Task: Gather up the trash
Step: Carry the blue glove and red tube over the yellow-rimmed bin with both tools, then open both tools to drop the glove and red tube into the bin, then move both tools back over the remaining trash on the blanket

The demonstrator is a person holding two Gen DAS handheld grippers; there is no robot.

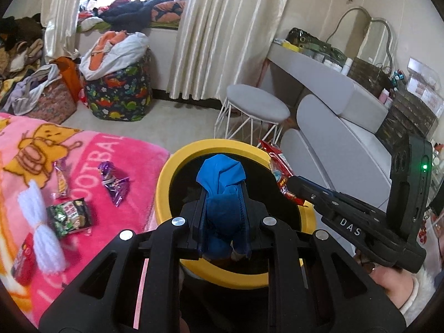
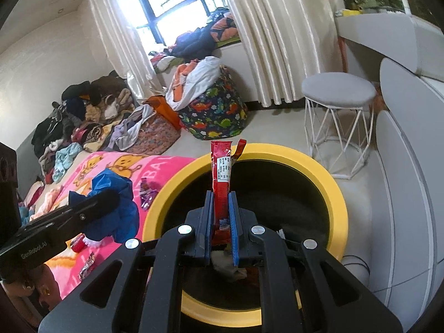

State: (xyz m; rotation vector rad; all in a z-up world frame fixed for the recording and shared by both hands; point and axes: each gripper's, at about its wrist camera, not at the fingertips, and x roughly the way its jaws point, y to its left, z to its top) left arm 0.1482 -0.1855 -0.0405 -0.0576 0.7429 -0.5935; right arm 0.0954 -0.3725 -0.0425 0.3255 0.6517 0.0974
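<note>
My left wrist camera sits just behind the left tongs (image 1: 223, 194), looking forward and down along them, close over the yellow-rimmed bin (image 1: 166, 177), with the bed's pink blanket (image 1: 116, 149) at left. My right wrist camera looks likewise over the right tongs (image 2: 221, 202). Both share the bin (image 2: 337, 194), the grey stool (image 1: 256, 101) (image 2: 337, 87), the curtains (image 1: 222, 27) (image 2: 266, 27), and each other's tongs.

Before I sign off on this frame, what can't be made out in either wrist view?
- Contents of the yellow-rimmed bin: dark inside, and each gripper blocks its own view of the bottom.
- Blue crumpled item in the left gripper: material unclear.
- Print on the red wrapper in the right gripper: too small.
- Red packet on the pink blanket: cut off at the left wrist view's edge.
</note>
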